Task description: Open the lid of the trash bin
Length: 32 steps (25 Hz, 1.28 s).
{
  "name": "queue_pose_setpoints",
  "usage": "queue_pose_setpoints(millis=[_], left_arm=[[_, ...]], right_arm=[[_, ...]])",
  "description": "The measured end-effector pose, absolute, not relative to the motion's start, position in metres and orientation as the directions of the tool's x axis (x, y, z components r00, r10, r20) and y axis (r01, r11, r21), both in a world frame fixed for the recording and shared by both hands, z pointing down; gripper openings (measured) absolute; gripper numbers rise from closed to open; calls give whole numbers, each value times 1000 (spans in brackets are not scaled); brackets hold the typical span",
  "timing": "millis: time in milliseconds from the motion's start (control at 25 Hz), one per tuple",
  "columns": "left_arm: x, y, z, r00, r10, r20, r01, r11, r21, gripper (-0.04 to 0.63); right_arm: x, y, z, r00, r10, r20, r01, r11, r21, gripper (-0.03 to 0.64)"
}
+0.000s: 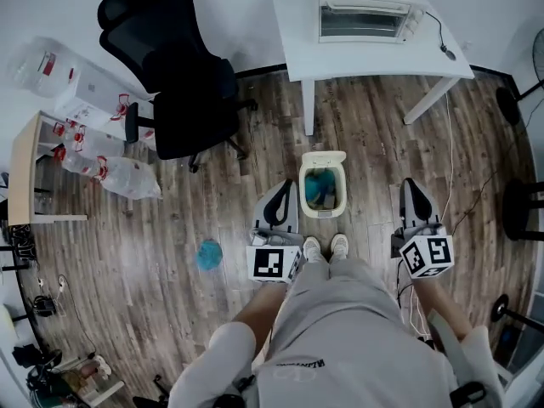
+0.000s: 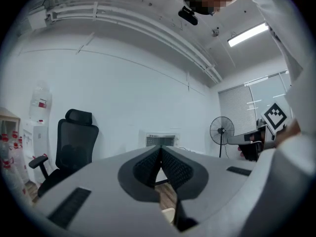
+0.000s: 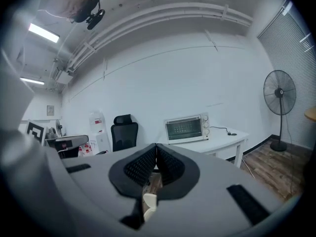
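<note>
A small cream trash bin stands on the wood floor just ahead of the person's shoes. Its top shows a teal bag or contents inside, with the pale lid at its far edge. My left gripper hangs beside the bin's left wall, apart from it. My right gripper hangs further off to the bin's right. In both gripper views the jaws meet at their tips with nothing held: left gripper, right gripper. A cream bit of the bin shows under the left jaws.
A black office chair stands at the back left. A white table with a toaster oven stands behind the bin. A blue object lies on the floor left of my left gripper. Water bottles and cables flank the area.
</note>
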<state>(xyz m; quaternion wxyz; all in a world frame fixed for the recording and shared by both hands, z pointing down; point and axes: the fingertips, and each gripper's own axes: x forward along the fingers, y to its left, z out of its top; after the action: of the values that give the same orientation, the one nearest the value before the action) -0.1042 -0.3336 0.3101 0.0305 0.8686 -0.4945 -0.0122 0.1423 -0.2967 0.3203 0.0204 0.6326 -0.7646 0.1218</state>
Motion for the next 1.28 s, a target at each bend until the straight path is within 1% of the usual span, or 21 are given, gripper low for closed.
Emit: queue_pose_setpoints(millis=[160,280,360,520,760,1040,1280], left_arm=[[-116,-317,276,509,-859,-47,-859,-511,31,-3],[-120,-312,262,510,-857,-79,-859,-512,4,-3],[-122,-310,258,501,-860,-92,-865,-502,-15,-3],[-124,-308,250,495,-863,-102,-867,-498,-1,-3],[-123,-292,245,498,-859,-120,-864,-504,21,-3],[-117,-241,231,470,-871,-142,-880,-475,5,-3],[-93,-151,230,423,-895,-145,-904,-428,1,-3]], right_arm=[[144,-282,285,-186,-974,126,-976,168,-138,17],[148,-271,277,-163,-982,92,-980,151,-129,17],[150,-265,281,-154,-983,94,-981,141,-134,17],[151,-256,287,-153,-981,123,-979,133,-157,17],[153,-246,284,-153,-983,105,-979,136,-149,17],[163,-205,272,-186,-980,76,-976,176,-127,17],[193,-124,266,-236,-970,52,-964,227,-137,17]])
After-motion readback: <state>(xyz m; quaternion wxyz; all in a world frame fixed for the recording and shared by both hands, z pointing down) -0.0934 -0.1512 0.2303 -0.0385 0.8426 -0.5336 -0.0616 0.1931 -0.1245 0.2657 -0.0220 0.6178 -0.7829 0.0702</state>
